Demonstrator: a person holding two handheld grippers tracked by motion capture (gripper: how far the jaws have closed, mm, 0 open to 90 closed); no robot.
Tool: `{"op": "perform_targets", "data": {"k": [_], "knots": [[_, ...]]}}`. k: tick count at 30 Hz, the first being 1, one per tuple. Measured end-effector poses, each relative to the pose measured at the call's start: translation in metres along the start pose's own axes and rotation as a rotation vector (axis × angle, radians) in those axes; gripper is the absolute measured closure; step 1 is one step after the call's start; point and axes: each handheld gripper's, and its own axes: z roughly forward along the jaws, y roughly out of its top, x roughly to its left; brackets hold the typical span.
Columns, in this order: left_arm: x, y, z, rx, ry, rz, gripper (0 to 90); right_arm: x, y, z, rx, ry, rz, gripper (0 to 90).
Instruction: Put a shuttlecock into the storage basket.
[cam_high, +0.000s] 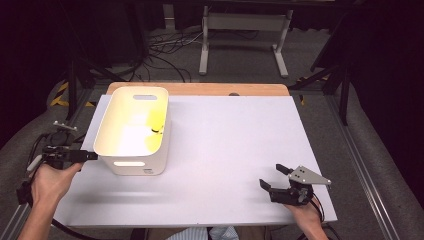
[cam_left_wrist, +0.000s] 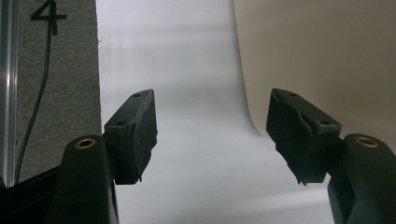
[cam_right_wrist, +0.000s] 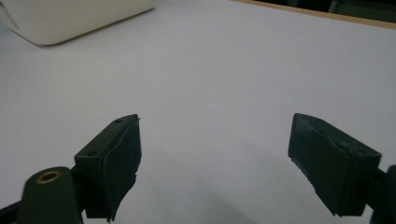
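Over the table we go: a white plastic bin (cam_high: 134, 131) with cut-out handle slots sits on the left part of the white tabletop (cam_high: 230, 150), and inside it there is a bright yellow patch with a small dark mark on it, too washed out by the light to identify. The left gripper (cam_high: 82, 156) is held in the person's left hand (cam_high: 50, 181) at the table's left edge, its tip pointing toward the bin's near left corner and very close to the wall; whether it touches cannot be told from above. In the left gripper view the left gripper (cam_left_wrist: 212, 135) has its two black jaws spread wide with nothing between them, the bin's pale wall (cam_left_wrist: 322, 60) rising just beyond the right-hand jaw, white tabletop in the gap, and grey carpet with a dark cable and a printed 4 off to the side. Across at the near right, the right gripper (cam_high: 273, 178) rests low over the table in the person's right hand (cam_high: 307, 215), the grey three-cornered plate on top, well apart from the bin. The right gripper view confirms it: the right gripper (cam_right_wrist: 215, 158) has its jaws released and wide, bare tabletop between them, the bin's rounded corner (cam_right_wrist: 70, 18) far off at upper left, and the table's wooden edge along the top.
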Motion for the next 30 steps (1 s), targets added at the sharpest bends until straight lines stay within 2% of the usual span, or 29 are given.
{"op": "perform_targets", "data": {"k": [13,22,30], "knots": [[-0.004,-0.012,0.003,-0.010,-0.019,0.003,33.8,0.000,0.000,0.000,0.000,0.000,0.001,17.8],[-0.004,-0.020,0.004,-0.012,-0.011,0.003,33.9,0.000,0.000,0.000,0.002,-0.001,0.000,17.7],[-0.008,-0.026,0.007,-0.013,-0.031,0.014,33.2,0.000,0.000,0.000,0.002,-0.001,0.000,17.8]]}}
